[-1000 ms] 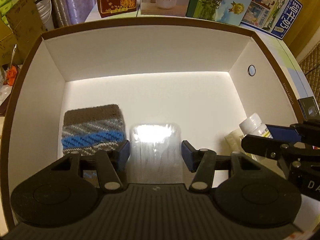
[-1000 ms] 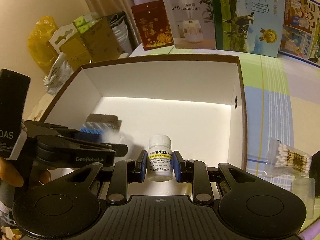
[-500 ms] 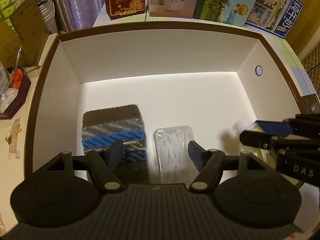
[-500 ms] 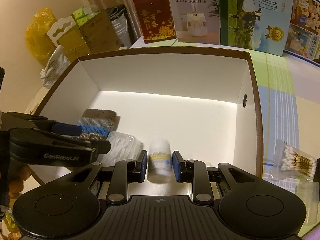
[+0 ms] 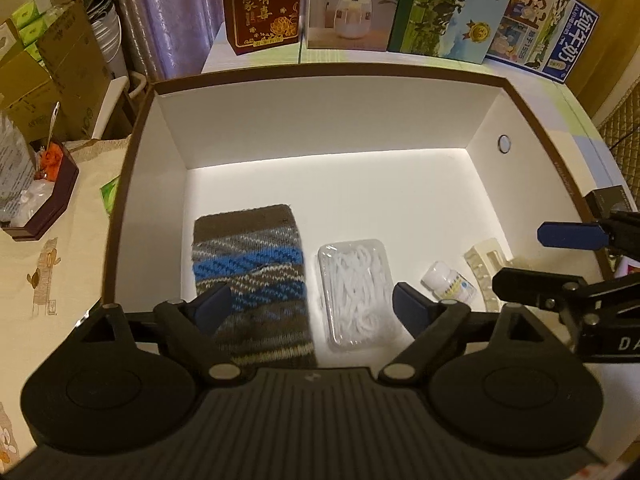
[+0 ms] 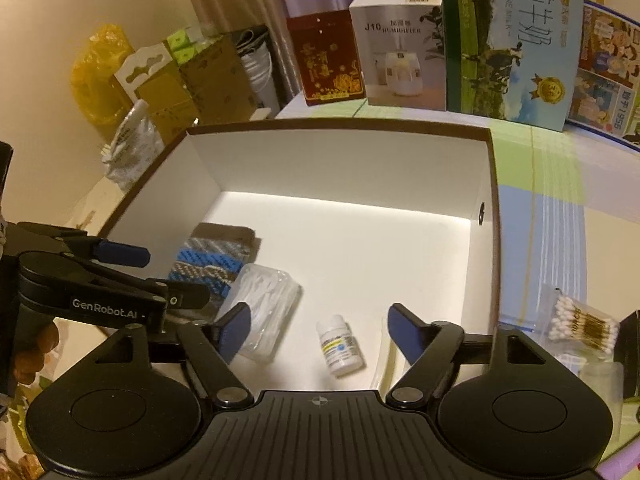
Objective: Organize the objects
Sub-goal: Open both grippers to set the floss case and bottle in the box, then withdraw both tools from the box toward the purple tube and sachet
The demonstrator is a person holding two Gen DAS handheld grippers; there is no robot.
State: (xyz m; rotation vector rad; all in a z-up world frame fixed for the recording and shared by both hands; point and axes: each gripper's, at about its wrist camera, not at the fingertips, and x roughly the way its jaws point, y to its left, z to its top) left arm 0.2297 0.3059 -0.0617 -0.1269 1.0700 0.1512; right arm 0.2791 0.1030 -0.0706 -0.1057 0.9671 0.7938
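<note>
A white box with a brown rim (image 5: 320,70) (image 6: 340,124) holds a grey and blue knitted piece (image 5: 250,272) (image 6: 212,264). Beside it lie a clear case of white picks (image 5: 356,292) (image 6: 266,300), a small white pill bottle (image 5: 450,284) (image 6: 340,346) on its side, and a cream hair clip (image 5: 486,264). My left gripper (image 5: 310,304) (image 6: 160,274) hangs above the knitted piece and the case, its jaws opening and touching neither. My right gripper (image 6: 320,330) (image 5: 540,258) is above the bottle, its jaws opening and clear of it.
A bag of cotton swabs (image 6: 580,324) lies outside the box on the right. Printed cartons (image 5: 348,4) stand in a row behind the box. A dark tray of small items (image 5: 40,196) sits on the cloth to the left.
The right gripper let go of the pill bottle, which now lies on its side on the box floor. The left gripper spread away from the clear case and lifted back.
</note>
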